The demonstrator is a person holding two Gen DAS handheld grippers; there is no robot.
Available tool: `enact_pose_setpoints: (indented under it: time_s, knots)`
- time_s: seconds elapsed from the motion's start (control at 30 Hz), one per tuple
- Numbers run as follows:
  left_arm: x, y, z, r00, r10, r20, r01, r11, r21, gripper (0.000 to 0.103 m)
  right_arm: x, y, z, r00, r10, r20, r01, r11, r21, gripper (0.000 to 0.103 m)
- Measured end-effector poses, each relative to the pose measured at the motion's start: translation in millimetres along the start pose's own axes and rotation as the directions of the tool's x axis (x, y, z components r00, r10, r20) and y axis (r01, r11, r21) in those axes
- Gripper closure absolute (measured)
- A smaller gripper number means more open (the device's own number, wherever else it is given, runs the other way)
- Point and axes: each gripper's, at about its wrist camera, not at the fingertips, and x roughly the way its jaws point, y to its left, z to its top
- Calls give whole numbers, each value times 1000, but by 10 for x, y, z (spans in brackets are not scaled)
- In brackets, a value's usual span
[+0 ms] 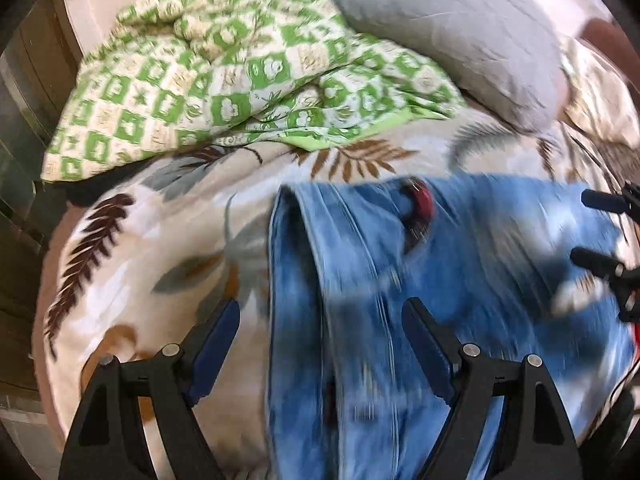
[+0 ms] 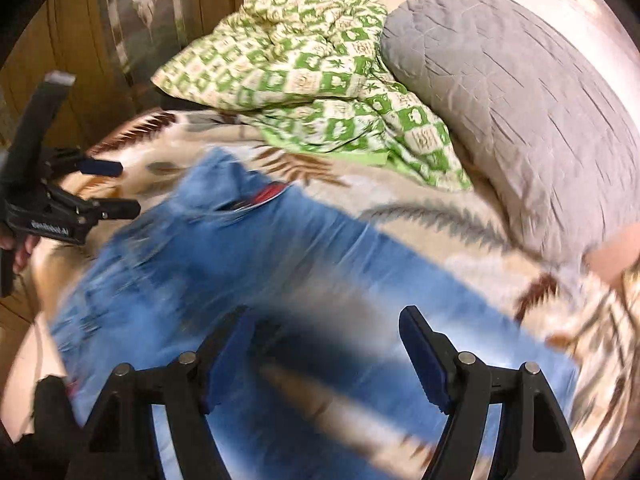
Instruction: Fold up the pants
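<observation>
Here, mottled light-and-dark blue denim pants (image 1: 440, 280) lie spread on a beige bedspread printed with brown and grey leaves (image 1: 168, 240), their fabric smeared by motion blur, with a lengthwise fold ridge along the 9 o'clock edge and a red-and-black patch (image 1: 420, 208) toward 12 o'clock. Both the left gripper (image 1: 320, 328) and the right gripper (image 2: 326, 336) hover over the denim with fingers spread wide, pinching nothing. Toward 12 o'clock a crumpled green-and-cream checked quilt (image 1: 224, 80) lies beside a grey quilted pillow (image 1: 452, 32).
</observation>
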Motion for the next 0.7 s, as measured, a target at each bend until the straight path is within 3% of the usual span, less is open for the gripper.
enact_pose_setpoints:
  time_s: [0.27, 0.33, 0.4, 0.43, 0.47, 0.5, 0.53, 0.57, 0.63, 0.7]
  knots:
    - [792, 163, 448, 986, -132, -101, 113, 978, -174, 19, 1023, -151, 535, 996, -32, -81, 22, 992, -123, 25]
    - [870, 182, 457, 985, -147, -93, 128, 974, -185, 20, 1244, -182, 579, 996, 1, -93, -12, 993, -114, 25]
    - [859, 175, 460, 983, -167, -75, 154, 976, -152, 64, 1410, -207, 570, 990, 45, -133, -57, 995, -86, 25]
    - [852, 180, 466, 983, -159, -86, 148, 981, -126, 69, 1497, -223, 552, 984, 69, -166, -81, 995, -66, 31]
    - [814, 189, 470, 981, -179, -79, 169, 979, -118, 84, 1515, -235, 539, 980, 97, -173, -107, 993, -47, 40]
    - [709, 206, 483, 971, -235, -45, 229, 967, -110, 85, 1502, -245, 545, 979, 118, -165, -126, 991, -39, 45]
    - [607, 233, 500, 969, -247, -10, 245, 964, -102, 85, 1468, -244, 564, 981, 119, -155, -128, 990, -50, 65]
    - [516, 247, 508, 968, -251, 18, 252, 963, -95, 85, 1414, -257, 592, 983, 120, -136, -128, 990, -52, 96]
    - [416, 278, 515, 968, -246, 50, 250, 964, -96, 85, 1283, -363, 678, 985, 164, -57, -163, 986, 22, 97]
    - [556, 251, 491, 983, -182, -8, 181, 979, -90, 85, 1279, -415, 733, 987, 154, -32, -151, 985, 78, 97]
